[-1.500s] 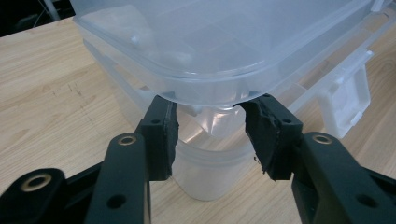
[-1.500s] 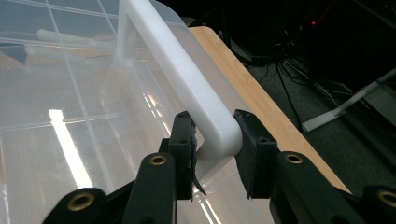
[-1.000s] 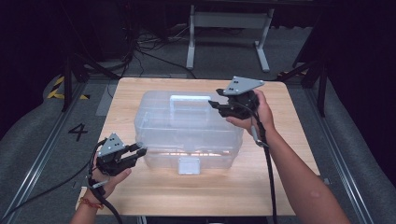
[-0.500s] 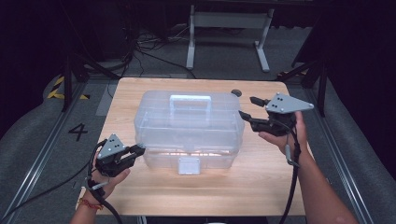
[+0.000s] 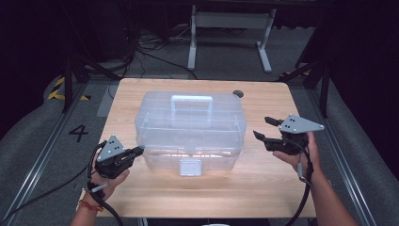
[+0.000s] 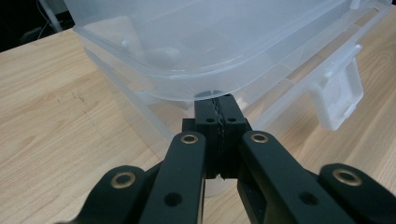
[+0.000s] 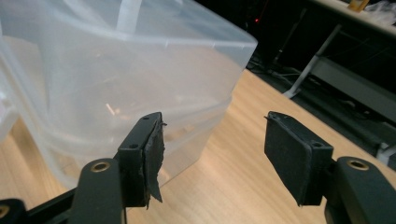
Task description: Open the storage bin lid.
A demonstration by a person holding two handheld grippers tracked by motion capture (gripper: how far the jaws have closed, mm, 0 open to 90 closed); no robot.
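Observation:
A clear plastic box (image 5: 190, 127) with a lid handle (image 5: 191, 101) and a front latch (image 5: 190, 167) stands mid-table. My left gripper (image 5: 139, 150) sits at the box's front left corner. In the left gripper view its jaws (image 6: 222, 105) have just been closing and now meet, tips right under the lid rim (image 6: 187, 79), nothing seen between them. My right gripper (image 5: 263, 128) hovers to the right of the box, pointing toward it. Its jaws have just been opening. The right gripper view shows them (image 7: 212, 144) wide apart and empty, the box's corner (image 7: 116, 70) just ahead.
The wooden table (image 5: 263, 193) has bare room in front of and to the right of the box. A small dark round spot (image 5: 238, 93) lies near the back edge. A metal stand (image 5: 230, 28) and cables are on the floor behind.
My right hand has swung from above the box's lid to the right and down beside the box, jaws spreading wider. The left gripper stayed put and its jaws came together.

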